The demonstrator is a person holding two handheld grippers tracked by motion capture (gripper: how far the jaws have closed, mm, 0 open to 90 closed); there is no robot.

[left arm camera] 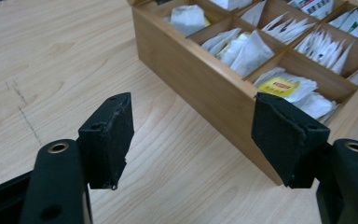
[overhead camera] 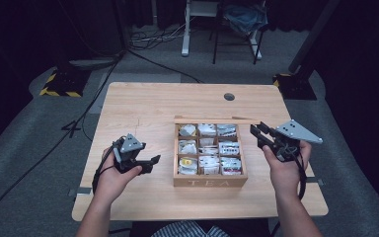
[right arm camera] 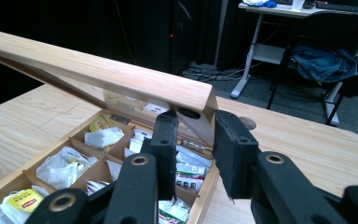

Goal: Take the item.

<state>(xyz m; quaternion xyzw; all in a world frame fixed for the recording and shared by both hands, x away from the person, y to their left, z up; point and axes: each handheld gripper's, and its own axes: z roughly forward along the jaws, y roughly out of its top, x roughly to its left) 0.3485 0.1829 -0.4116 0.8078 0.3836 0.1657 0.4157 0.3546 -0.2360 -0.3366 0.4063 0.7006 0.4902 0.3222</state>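
Observation:
A wooden tea box marked TEA stands mid-table, its lid raised at the back. Nine compartments hold white tea bags; one bag carries a yellow label. My left gripper rests low on the table left of the box, jaws wide open and empty. Its own view shows the left gripper aimed at the box's side wall and near corner. My right gripper hovers by the box's right rear corner. There the right gripper stands open, just short of the lid's end, holding nothing.
The light wooden table has a cable hole near its far edge. Bare tabletop lies left of and behind the box. Beyond the table are a chair, a white desk leg, floor cables and a stand base with yellow-black stripes.

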